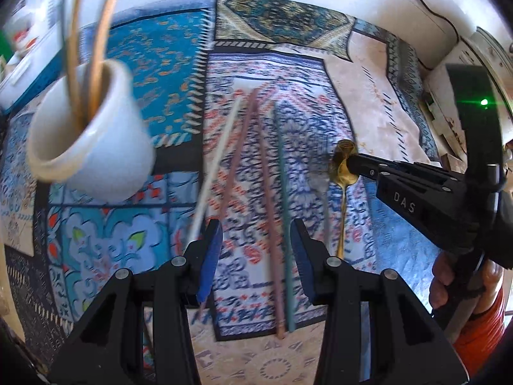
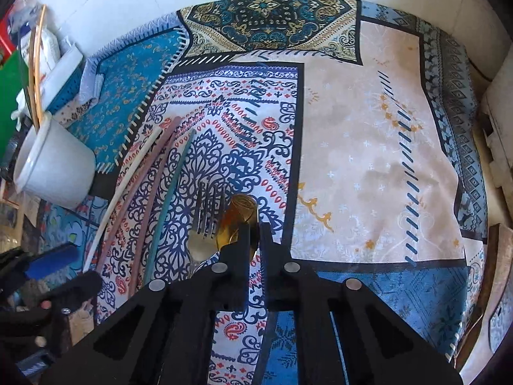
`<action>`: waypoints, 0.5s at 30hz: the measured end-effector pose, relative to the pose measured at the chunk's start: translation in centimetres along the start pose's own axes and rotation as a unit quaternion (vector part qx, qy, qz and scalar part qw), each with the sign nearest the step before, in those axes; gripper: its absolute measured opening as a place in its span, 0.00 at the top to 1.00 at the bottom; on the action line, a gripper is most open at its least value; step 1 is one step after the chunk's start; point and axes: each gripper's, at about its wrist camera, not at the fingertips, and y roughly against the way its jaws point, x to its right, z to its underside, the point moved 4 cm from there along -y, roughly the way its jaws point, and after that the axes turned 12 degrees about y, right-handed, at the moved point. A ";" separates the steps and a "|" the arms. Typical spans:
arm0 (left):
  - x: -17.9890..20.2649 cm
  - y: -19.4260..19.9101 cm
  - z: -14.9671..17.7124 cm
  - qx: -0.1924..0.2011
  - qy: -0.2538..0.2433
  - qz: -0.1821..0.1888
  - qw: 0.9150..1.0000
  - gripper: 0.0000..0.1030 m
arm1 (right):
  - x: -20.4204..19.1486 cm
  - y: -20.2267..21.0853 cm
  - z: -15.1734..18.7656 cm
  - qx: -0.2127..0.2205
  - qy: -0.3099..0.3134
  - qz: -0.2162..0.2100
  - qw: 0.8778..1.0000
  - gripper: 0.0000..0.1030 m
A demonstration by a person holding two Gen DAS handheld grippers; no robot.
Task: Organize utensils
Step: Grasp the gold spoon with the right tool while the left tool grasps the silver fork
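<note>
A white cup [image 1: 96,141] holding two thin wooden sticks [image 1: 102,32] stands at the left; it also shows in the right wrist view [image 2: 54,166]. Several chopsticks, white [image 1: 218,160], pink [image 1: 269,211] and teal [image 1: 283,211], lie on the patterned cloth. A silver fork [image 2: 205,221] and a gold spoon [image 2: 239,218] lie side by side. My left gripper [image 1: 255,240] is open over the chopsticks. My right gripper [image 2: 255,234] is narrowly closed around the gold spoon's bowl [image 1: 343,163].
A patchwork tablecloth [image 2: 368,160] covers the table. White packages and a green item [image 2: 12,89] crowd the far left edge. A white wall [image 2: 128,6] runs behind. White boxes [image 2: 500,128] stand at the right.
</note>
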 end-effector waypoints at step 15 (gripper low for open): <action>7.1 -5.9 -2.3 -0.030 -0.088 -0.024 0.995 0.58 | 4.4 3.0 2.0 -0.012 -0.023 0.013 1.000 0.76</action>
